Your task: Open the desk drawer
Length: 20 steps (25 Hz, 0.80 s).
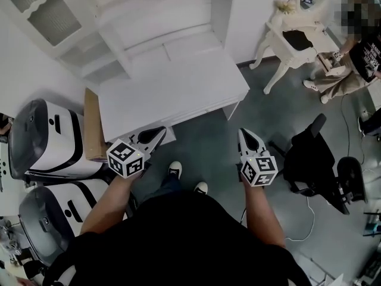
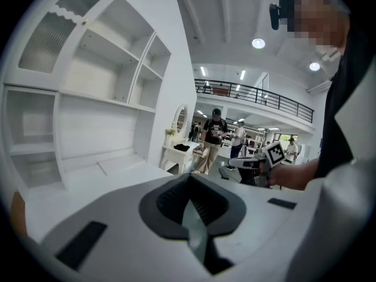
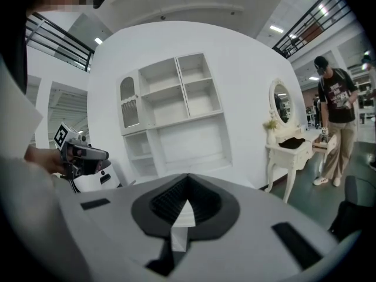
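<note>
Desk drawer (image 1: 178,119) shows only as a thin white band under the near edge of the worktop (image 1: 172,88), seen from steeply above; it looks flush with that edge, and neither gripper touches it. The white desk carries a tall white shelf unit (image 1: 119,16) at its back. Left of the desk stand two white-and-black machines (image 1: 47,139), with a flat cardboard box (image 1: 92,127) upright between the nearer one and the desk. To the right are a black office chair (image 1: 309,159), a white dressing table (image 1: 292,37) with an oval mirror, and beside it a standing person (image 1: 351,58). The left gripper (image 1: 161,130) has its jaws closed and empty, tip just before the desk's front. The right gripper (image 1: 243,131) is likewise closed on nothing, over grey floor near the desk's right corner.
</note>
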### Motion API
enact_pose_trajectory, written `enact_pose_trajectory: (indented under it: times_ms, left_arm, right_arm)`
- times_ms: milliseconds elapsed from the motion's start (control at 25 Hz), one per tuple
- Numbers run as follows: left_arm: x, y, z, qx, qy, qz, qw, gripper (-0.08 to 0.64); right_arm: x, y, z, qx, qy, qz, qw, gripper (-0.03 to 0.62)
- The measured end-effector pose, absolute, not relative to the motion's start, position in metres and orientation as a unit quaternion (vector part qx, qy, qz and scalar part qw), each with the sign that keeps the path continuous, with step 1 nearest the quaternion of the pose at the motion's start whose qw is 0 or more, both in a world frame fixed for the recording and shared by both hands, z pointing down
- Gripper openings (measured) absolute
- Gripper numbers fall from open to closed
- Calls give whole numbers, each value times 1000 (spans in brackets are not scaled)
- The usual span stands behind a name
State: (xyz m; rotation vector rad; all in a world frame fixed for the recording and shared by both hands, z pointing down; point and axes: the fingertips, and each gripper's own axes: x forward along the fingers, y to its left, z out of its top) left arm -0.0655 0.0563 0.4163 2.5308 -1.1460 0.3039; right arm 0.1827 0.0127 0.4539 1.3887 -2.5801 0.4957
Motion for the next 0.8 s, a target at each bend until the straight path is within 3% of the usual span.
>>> enact_pose_trajectory:
  times_ms: [240,800]
  left_arm:
    - [-91,27,436,893,-391,95,204,9]
    - [-120,-75,418,929,-316,72,180,9]
  right_arm:
    - [154,-2,449,463,-866,161,102,2]
    - [108,-43,427,495,-849,158,91,2]
